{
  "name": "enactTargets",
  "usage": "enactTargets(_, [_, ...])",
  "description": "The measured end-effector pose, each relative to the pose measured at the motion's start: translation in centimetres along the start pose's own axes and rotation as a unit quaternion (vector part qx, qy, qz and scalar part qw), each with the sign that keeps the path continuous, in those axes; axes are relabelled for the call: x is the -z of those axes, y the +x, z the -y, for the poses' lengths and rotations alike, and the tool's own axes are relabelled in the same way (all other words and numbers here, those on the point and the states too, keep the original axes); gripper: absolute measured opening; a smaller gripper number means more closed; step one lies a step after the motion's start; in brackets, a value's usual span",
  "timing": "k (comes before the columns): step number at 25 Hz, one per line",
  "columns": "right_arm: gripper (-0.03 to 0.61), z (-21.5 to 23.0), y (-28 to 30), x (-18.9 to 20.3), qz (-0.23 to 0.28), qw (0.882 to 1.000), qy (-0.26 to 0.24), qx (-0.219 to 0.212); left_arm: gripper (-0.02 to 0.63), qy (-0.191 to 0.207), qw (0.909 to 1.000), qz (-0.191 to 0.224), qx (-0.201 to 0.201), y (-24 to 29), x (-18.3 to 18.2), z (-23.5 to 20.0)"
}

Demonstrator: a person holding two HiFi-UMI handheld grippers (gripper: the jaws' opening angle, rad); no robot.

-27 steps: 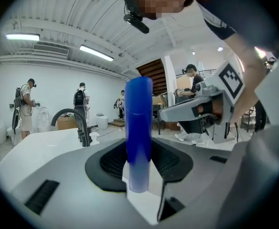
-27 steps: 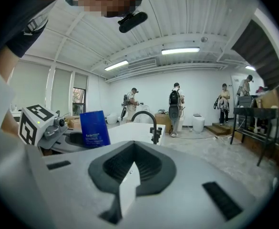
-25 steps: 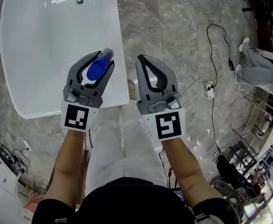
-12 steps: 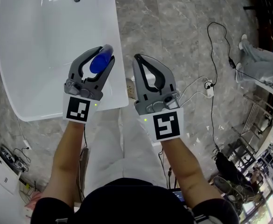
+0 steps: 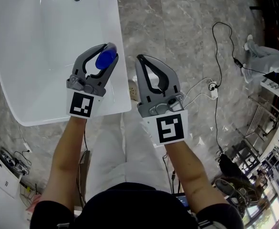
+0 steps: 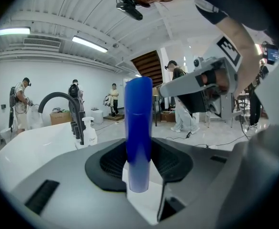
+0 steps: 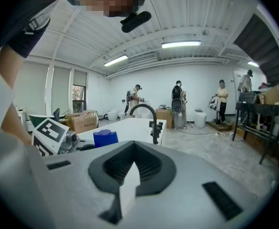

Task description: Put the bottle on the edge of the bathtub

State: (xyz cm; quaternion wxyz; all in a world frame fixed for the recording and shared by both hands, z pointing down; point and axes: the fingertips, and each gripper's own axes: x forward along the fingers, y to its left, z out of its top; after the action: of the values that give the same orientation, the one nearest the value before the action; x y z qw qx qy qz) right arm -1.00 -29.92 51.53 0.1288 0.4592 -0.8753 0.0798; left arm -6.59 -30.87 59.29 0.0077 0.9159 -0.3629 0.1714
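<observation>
While the person's left tongs are clamping the blue cylindrical bottle, the head view is showing it from above as a blue disc between the grey jaws. It is hanging over the white bathtub, just inside the rim that is facing the person's legs. Whether its base is touching the tub, this view is not telling.

The left gripper view is giving what the head view is hiding: the bottle is standing upright, its lower end pinched between the ribbed black pads, with the jaws standing partly apart around it. That view is also taking in a black curved faucet at the tub's far end, a white pump bottle just beside it, and several people standing in the bright hall behind.

The right tongs are hovering beside the left pair, over the grey marble floor next to the tub. In the right gripper view these tongs are pressing their white tips together with nothing between them. Off to their left, the same view is catching only the bottle's blue top and the other tongs' square-marked cube, with the faucet rising beyond.

Only the head view is showing the black cable with a white plug lying on the floor.
</observation>
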Motion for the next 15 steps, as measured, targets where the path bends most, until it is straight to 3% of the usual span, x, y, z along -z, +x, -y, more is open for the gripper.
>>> enactTargets(15, [0.002, 0.2, 1.0, 1.3, -0.014, 1.0, 0.005, -0.002, 0.155, 0.001, 0.9999, -0.007, 0.016, 2.7, 2.5, -0.1])
